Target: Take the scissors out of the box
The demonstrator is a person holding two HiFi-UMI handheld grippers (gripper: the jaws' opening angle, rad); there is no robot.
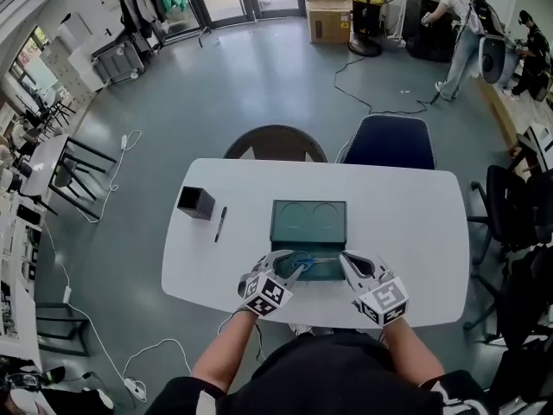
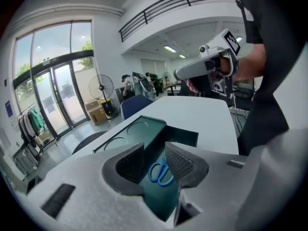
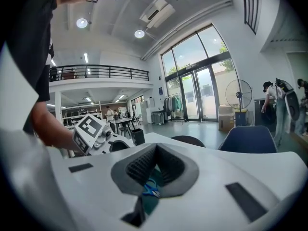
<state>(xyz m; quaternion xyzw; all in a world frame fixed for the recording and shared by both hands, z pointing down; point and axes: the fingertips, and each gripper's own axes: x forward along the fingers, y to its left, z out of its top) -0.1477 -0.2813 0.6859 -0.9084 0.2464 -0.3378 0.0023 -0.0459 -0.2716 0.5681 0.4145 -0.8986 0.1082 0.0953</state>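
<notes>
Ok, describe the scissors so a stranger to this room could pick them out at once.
Find the white table and the dark green box lying open at its middle. The scissors lie flat in the half of the box nearest the person. Their blue handles set them apart from the black pen and black square holder to the left.

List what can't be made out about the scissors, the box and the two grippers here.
Blades of the scissors: behind a jaw in the left gripper view; too thin in the head view.
In the right gripper view, only a blue sliver of them shows below the right gripper.
Near corners of the box: head view, covered by the grippers.
Whether the left gripper, jaws apart, touches the scissors: unclear in every view.
</notes>
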